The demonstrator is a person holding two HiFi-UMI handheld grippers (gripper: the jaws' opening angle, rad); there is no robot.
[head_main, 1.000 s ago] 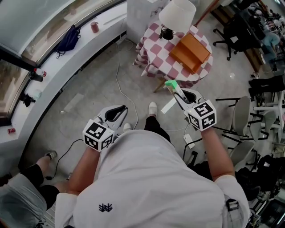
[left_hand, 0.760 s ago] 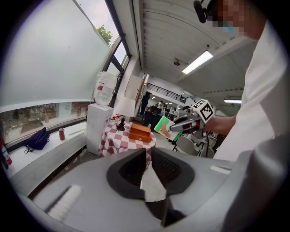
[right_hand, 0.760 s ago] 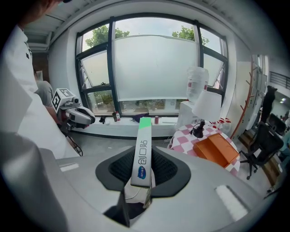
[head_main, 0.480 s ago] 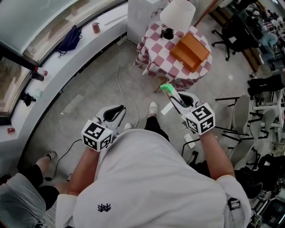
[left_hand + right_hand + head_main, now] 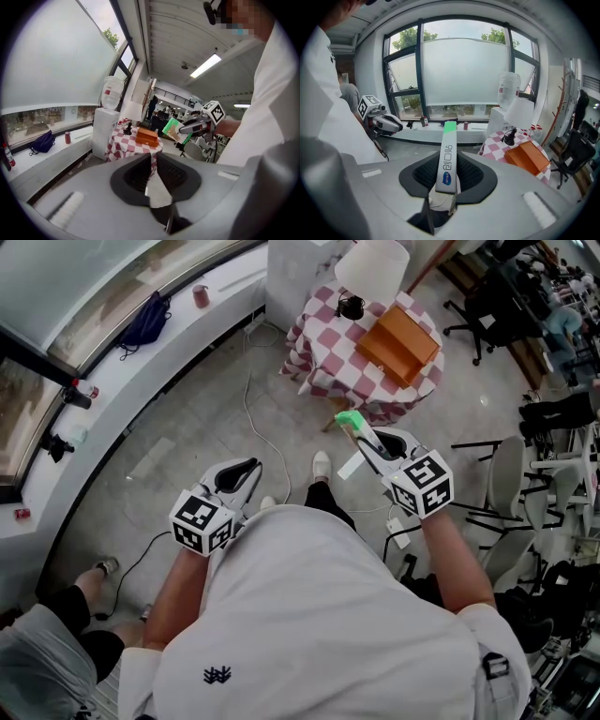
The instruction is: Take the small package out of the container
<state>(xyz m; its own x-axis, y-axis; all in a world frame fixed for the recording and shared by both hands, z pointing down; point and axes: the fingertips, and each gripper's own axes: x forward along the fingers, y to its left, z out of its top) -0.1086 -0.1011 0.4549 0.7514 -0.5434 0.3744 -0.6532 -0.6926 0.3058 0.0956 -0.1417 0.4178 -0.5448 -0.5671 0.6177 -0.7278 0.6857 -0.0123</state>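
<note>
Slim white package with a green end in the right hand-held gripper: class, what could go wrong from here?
1. The slim white package with a green end is pinched near one end by the right hand-held gripper; most juts out, so it may slip.
2. A white cable trails across the floor near the person's shoe: a possible trip.

We look steeply down from the person's head onto the floor (image 5: 187, 427) and the checkered desk (image 5: 323, 362) further ahead. Our left gripper view faces that desk along its jaws, catching the right gripper (image 5: 183, 130); our right gripper view faces the window (image 5: 464, 70), sharing the desk and the left gripper (image 5: 397, 125)
</note>
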